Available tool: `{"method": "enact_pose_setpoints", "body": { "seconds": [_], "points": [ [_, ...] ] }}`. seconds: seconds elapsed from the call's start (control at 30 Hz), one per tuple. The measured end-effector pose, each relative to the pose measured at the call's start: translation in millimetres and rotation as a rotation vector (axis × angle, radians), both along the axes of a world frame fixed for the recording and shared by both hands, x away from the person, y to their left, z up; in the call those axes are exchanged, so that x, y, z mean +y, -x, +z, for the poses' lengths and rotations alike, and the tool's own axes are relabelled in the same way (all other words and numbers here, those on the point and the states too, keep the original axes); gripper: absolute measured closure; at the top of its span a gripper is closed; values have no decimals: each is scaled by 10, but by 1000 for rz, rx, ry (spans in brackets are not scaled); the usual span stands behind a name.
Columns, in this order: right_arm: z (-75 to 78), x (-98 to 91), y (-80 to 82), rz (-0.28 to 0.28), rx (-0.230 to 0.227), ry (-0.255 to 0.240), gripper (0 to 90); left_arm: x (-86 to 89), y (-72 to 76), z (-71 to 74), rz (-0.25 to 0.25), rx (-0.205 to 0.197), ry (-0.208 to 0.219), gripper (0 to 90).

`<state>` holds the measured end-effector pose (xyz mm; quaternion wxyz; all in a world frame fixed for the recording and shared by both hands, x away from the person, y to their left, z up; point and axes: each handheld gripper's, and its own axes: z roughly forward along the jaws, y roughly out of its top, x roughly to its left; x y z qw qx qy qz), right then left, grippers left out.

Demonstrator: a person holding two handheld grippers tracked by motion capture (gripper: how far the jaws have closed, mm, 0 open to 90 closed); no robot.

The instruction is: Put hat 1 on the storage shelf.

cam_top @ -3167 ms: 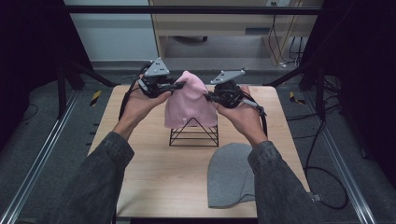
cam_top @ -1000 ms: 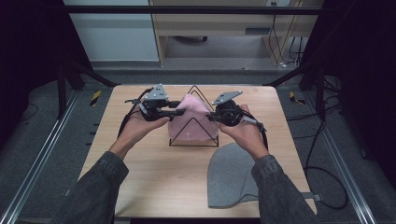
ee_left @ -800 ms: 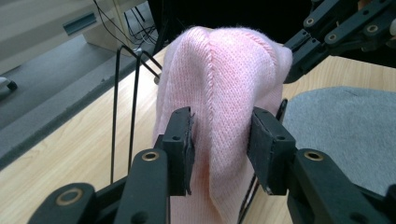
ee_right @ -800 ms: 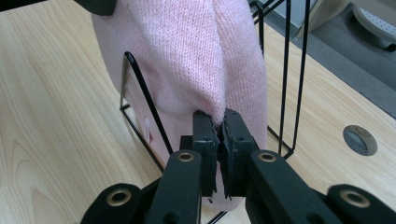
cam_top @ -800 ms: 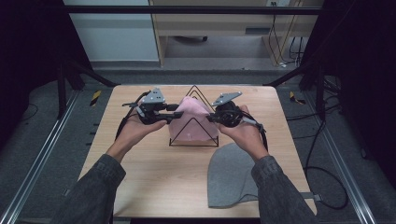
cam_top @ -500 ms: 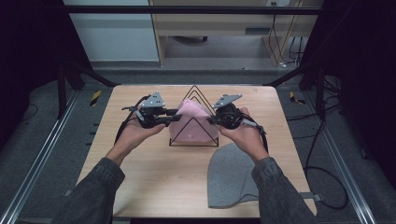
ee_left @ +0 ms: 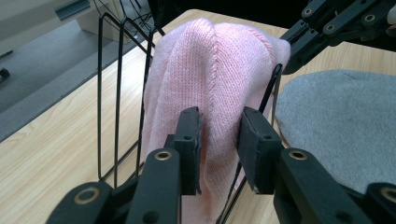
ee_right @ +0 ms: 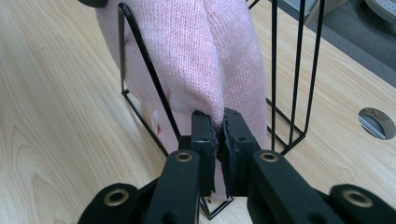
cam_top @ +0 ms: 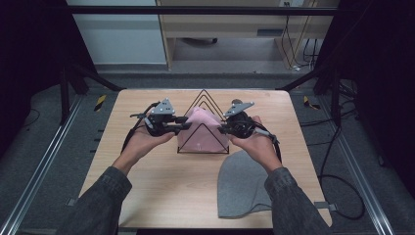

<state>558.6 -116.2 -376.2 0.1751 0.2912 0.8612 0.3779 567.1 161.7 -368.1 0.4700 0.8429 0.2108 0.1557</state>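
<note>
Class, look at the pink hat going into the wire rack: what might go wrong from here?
1. The right gripper pinches the pink hat beside a rod of the wire rack; pulling away might snag the knit or tip the rack.
2. The left gripper stands open around the hat, so the fabric there may slump unevenly.

Pink knit beanie (cam_top: 201, 133) draped inside wire rack (cam_top: 204, 100).

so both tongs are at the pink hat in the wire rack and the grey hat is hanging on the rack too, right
Not quite: the grey hat lies flat on the table in front of the wire rack, as the high view shows. Both tongs are at the pink hat in the rack.
</note>
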Motion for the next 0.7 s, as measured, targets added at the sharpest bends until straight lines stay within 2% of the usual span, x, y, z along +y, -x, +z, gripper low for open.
{"method": "enact_pose_setpoints", "body": {
  "seconds": [0.03,0.07,0.1,0.13,0.2,0.27,0.3,0.37,0.4,0.47,0.5,0.53,0.57,0.7],
  "points": [
    [1,-3,3,-4,1,-1,802,7,4,3,2,-5,2,664],
    [7,-16,11,-11,2,-4,734,25,18,9,15,-14,8,616],
    [7,-16,11,-11,2,-4,734,25,18,9,15,-14,8,586],
    [23,-46,33,-19,1,-12,663,50,39,15,32,-18,23,560],
    [35,-69,50,-25,-2,-16,633,65,49,22,40,-16,32,525],
    [68,-157,109,-43,-11,-37,540,91,77,37,47,-15,39,413],
    [68,-157,109,-43,-11,-37,540,98,92,45,54,-17,35,413],
    [78,-213,149,-56,-21,-38,482,118,139,57,62,-15,52,341],
    [79,-288,194,-75,-35,-34,422,132,187,54,64,-10,59,272],
    [72,-320,213,-84,-39,-37,393,140,217,49,70,-12,57,239],
    [53,-387,249,-98,-43,-28,346,158,268,29,88,-17,41,178],
    [53,-387,249,-98,-43,-28,346,158,268,29,88,-17,41,152],
    [18,-459,287,-117,-44,-22,315,190,329,-22,104,-12,20,138],
    [-53,-582,333,-141,-44,-3,279,239,404,-118,123,2,19,107]
  ]
}}
